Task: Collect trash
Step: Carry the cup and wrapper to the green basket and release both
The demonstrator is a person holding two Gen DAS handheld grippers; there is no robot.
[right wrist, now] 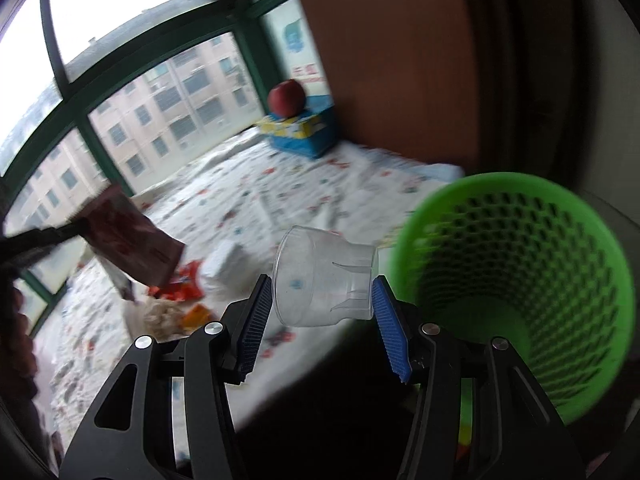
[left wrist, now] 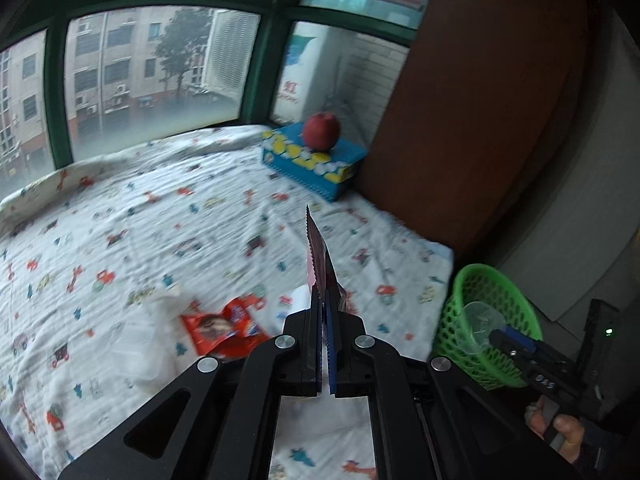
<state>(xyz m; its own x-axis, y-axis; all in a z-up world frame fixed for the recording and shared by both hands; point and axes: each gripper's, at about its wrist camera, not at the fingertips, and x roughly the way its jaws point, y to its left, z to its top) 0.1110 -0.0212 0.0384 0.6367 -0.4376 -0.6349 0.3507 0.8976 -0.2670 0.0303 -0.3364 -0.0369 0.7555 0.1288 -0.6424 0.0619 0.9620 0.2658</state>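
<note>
My left gripper (left wrist: 325, 300) is shut on a dark red snack wrapper (left wrist: 318, 256), which stands edge-on above the patterned bedsheet (left wrist: 120, 220). From the right wrist view the same wrapper (right wrist: 128, 240) hangs flat from the left gripper's fingers (right wrist: 60, 236) at the far left. My right gripper (right wrist: 320, 292) is shut on a clear plastic cup (right wrist: 324, 280) lying on its side, just left of the green mesh basket (right wrist: 520, 280). In the left wrist view the cup (left wrist: 480, 320) sits at the basket's (left wrist: 452, 320) rim. An orange-red wrapper (left wrist: 224, 328) lies on the bed.
A red apple (left wrist: 321, 130) rests on a blue and yellow box (left wrist: 312, 164) in the far corner by the window. A brown cabinet (left wrist: 460, 120) borders the bed's right side. Crumpled tissue (right wrist: 160, 312), a white paper wad (right wrist: 228, 264) and orange scraps (right wrist: 188, 288) lie on the sheet.
</note>
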